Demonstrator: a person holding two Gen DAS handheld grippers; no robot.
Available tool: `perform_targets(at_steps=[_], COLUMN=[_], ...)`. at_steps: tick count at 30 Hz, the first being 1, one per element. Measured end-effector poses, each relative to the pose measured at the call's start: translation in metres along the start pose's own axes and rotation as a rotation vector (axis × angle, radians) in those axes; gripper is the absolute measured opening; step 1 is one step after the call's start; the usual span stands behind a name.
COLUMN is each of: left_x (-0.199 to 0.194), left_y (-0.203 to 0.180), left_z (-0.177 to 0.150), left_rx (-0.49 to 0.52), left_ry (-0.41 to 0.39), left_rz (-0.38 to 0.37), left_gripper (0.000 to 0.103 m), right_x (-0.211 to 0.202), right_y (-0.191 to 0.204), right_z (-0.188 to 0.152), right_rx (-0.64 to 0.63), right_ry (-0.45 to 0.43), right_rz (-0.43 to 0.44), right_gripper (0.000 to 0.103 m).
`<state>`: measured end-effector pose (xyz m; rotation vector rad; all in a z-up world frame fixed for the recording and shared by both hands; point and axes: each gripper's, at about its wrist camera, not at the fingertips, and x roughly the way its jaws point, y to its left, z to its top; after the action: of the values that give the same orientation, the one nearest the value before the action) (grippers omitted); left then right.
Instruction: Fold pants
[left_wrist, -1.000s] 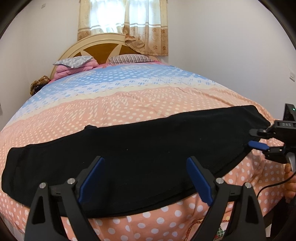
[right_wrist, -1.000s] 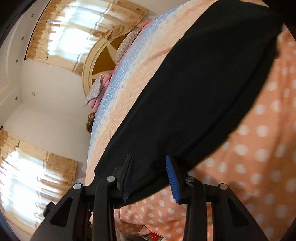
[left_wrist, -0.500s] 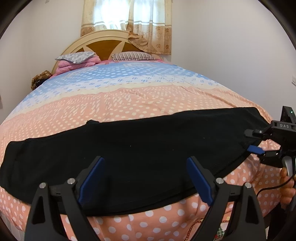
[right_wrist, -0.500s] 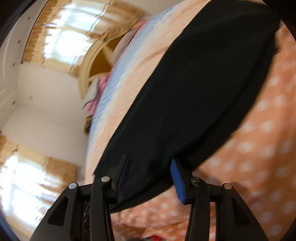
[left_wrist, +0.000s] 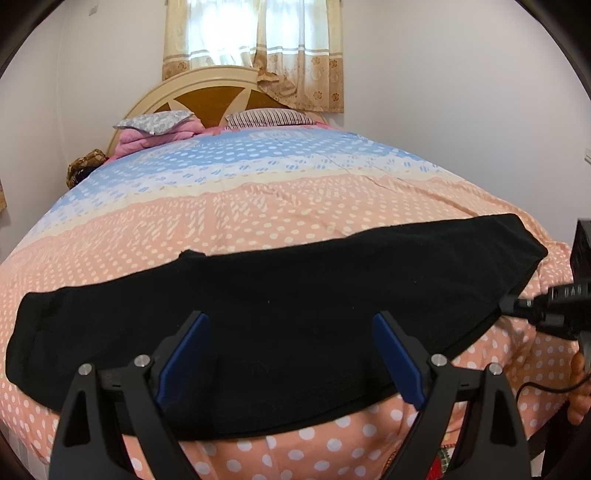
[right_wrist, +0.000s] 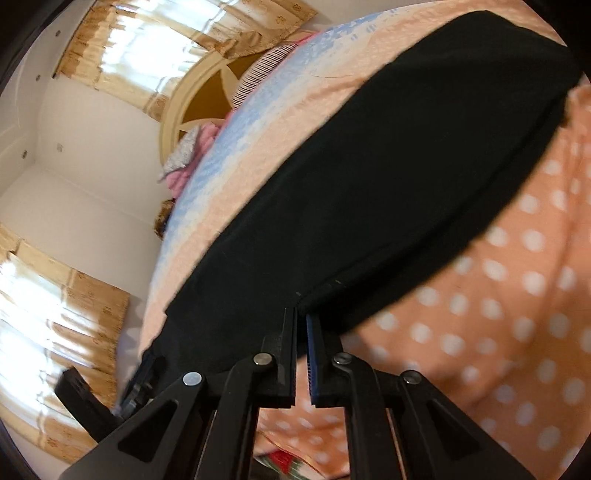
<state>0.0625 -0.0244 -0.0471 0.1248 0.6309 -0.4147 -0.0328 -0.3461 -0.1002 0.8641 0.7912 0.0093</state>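
Black pants (left_wrist: 280, 314) lie folded lengthwise in a long strip across the near end of the bed. My left gripper (left_wrist: 291, 354) is open and empty, fingers spread over the strip's near edge at its middle. My right gripper (right_wrist: 301, 321) is shut on the pants' near hem (right_wrist: 321, 291) at the strip's right end; the pants (right_wrist: 388, 192) stretch away from it. In the left wrist view the right gripper (left_wrist: 517, 308) shows at the pants' right edge.
The bed (left_wrist: 258, 206) has a peach and blue dotted cover, which hangs down over the near edge (left_wrist: 332, 446). Pillows (left_wrist: 266, 118) and a pink blanket (left_wrist: 147, 138) lie at the headboard. Walls stand close on both sides.
My right gripper has closed from open onto the pants' right end hem. The left gripper has stayed open over the near edge, with the view shifting slightly.
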Motion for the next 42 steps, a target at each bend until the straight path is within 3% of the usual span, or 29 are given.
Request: perform_targets(at_steps=[3, 7, 9, 12, 13, 17, 19, 25, 27, 29, 31, 34, 38, 40, 42], left_x=[0.005, 0.005, 0.005, 0.009, 0.01, 0.022, 0.03, 0.063, 0.071, 0.075, 0.068, 0.067, 0.058, 0.053, 0.05], left_y=[-0.004, -0.003, -0.003, -0.007, -0.01, -0.023, -0.035, -0.072, -0.08, -0.083, -0.079, -0.074, -0.076, -0.076, -0.077], left_z=[0.006, 0.011, 0.012, 0.014, 0.016, 0.029, 0.036, 0.044, 0.035, 0.023, 0.018, 0.015, 0.008, 0.009, 0.014], left_rx=[0.015, 0.006, 0.005, 0.036, 0.046, 0.076, 0.108, 0.169, 0.203, 0.225, 0.207, 0.167, 0.19, 0.182, 0.184], left_ry=[-0.001, -0.01, -0.014, -0.02, -0.024, -0.036, -0.041, -0.017, 0.01, 0.034, 0.028, 0.083, 0.087, 0.098, 0.093], left_rz=[0.008, 0.01, 0.005, 0.017, 0.022, -0.012, -0.015, -0.032, -0.024, -0.034, -0.056, -0.097, -0.098, -0.103, -0.111], left_gripper=[0.093, 0.093, 0.093, 0.093, 0.093, 0.093, 0.093, 0.093, 0.093, 0.093, 0.093, 0.093, 0.093, 0.093, 0.093], right_x=[0.003, -0.009, -0.017, -0.033, -0.042, -0.079, -0.088, -0.06, -0.039, -0.011, -0.015, -0.024, -0.036, -0.053, -0.081], right_y=[-0.015, -0.018, -0.017, -0.02, -0.02, -0.023, -0.028, -0.018, -0.009, -0.007, -0.007, -0.018, -0.028, -0.032, -0.035], right_z=[-0.005, -0.002, 0.001, 0.004, 0.007, 0.029, 0.05, 0.091, 0.09, 0.082, 0.07, 0.07, 0.073, 0.081, 0.098], right_rx=[0.032, 0.072, 0.066, 0.049, 0.028, -0.037, -0.048, -0.166, -0.237, -0.318, -0.401, -0.352, -0.321, -0.305, -0.298], right_ry=[0.015, -0.033, -0.043, -0.077, -0.106, -0.24, -0.258, -0.176, -0.094, 0.042, 0.053, 0.128, 0.187, 0.13, -0.027], right_rz=[-0.009, 0.107, 0.121, 0.115, 0.088, -0.059, -0.141, -0.195, -0.205, -0.288, -0.312, -0.308, -0.28, -0.295, -0.294], right_gripper=[0.005, 0.005, 0.006, 0.015, 0.02, 0.02, 0.02, 0.02, 0.02, 0.021, 0.02, 0.02, 0.02, 0.02, 0.02])
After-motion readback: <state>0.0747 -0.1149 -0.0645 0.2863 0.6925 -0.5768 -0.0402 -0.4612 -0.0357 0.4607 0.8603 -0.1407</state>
